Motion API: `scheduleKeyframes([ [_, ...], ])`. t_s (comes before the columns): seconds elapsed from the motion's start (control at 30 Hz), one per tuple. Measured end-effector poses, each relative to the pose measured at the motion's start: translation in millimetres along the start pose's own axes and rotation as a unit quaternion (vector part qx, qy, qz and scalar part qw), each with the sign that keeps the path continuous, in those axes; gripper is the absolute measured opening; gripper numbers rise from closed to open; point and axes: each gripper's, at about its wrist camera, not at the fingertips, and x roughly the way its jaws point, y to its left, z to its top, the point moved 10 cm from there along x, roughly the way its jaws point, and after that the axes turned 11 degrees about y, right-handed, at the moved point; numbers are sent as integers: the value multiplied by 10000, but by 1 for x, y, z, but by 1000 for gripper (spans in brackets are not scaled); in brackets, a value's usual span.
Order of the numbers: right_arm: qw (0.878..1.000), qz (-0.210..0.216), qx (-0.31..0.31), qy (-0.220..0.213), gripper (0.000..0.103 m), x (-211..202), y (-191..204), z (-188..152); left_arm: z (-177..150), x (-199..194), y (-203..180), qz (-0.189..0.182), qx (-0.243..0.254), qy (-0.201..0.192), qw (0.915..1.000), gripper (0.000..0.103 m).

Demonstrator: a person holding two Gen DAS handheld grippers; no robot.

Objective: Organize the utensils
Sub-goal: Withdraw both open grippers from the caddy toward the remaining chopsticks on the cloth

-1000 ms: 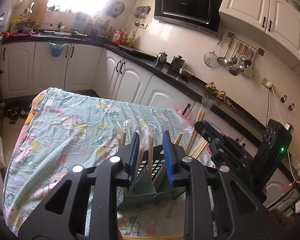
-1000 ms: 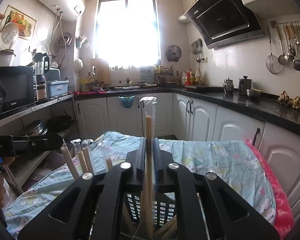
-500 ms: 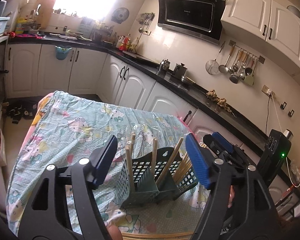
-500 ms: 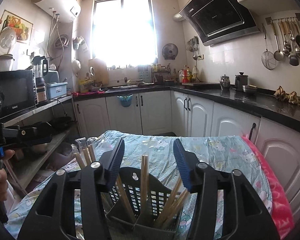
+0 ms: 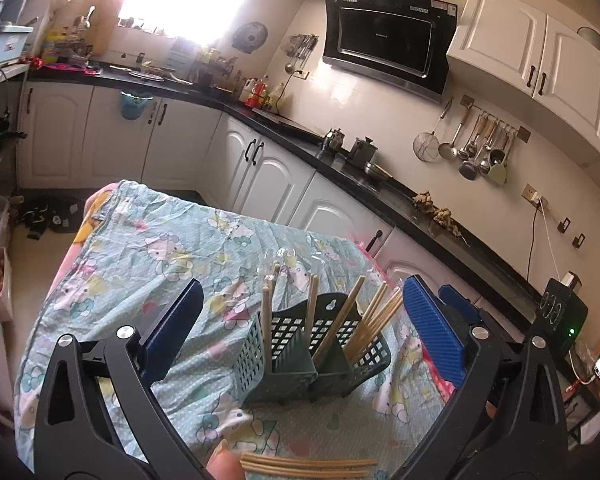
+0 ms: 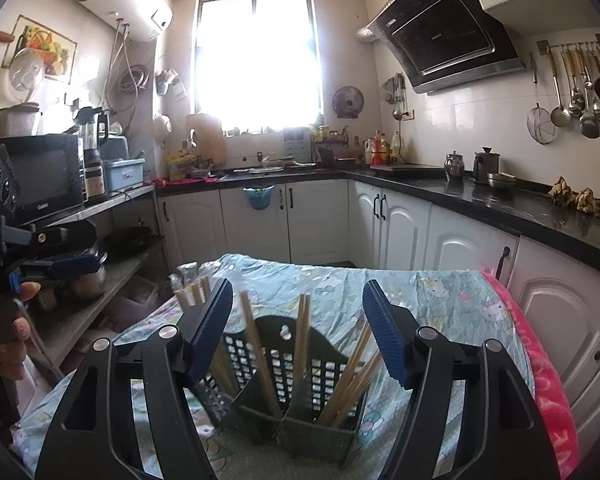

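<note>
A dark green slotted utensil basket (image 5: 300, 364) (image 6: 300, 408) stands on the cartoon-print tablecloth (image 5: 148, 264) (image 6: 431, 300). Several wooden chopsticks (image 5: 369, 320) (image 6: 301, 340) stand upright and leaning in its compartments. My left gripper (image 5: 300, 332) is drawn back from the basket; its jaws are opening wide, nothing between the blue pads. My right gripper (image 6: 298, 328) also sits back from the basket, jaws opening, the chopsticks standing free beyond its pads. More loose chopsticks (image 5: 307, 466) lie at the table's near edge by a fingertip (image 5: 224, 466).
White cabinets (image 6: 323, 220) and a black counter (image 6: 499, 200) run round the room behind the table. A shelf with a microwave (image 6: 44, 178) stands at the left. In the right wrist view a hand (image 6: 12, 332) holds the other gripper.
Both grippers went from shut on chopsticks above the basket to wide apart. The chopsticks now stand in the basket, and both grippers have pulled back from it.
</note>
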Motion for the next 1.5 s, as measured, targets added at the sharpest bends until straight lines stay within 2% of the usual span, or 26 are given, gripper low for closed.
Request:
scheduleKeyframes([
  [0.4, 9995, 127, -182, 231, 68, -16, 19, -21, -26, -8, 13, 96, -196, 138, 9997, 92],
  [0.87, 9972, 289, -590, 353, 68, -30, 49, -38, -60, -12, 34, 402, -333, 344, 9980, 92],
  [1.5, 9873, 623, -1119, 940, 68, -14, 87, -74, -96, -6, 54, 569, -525, 704, 9945, 92],
])
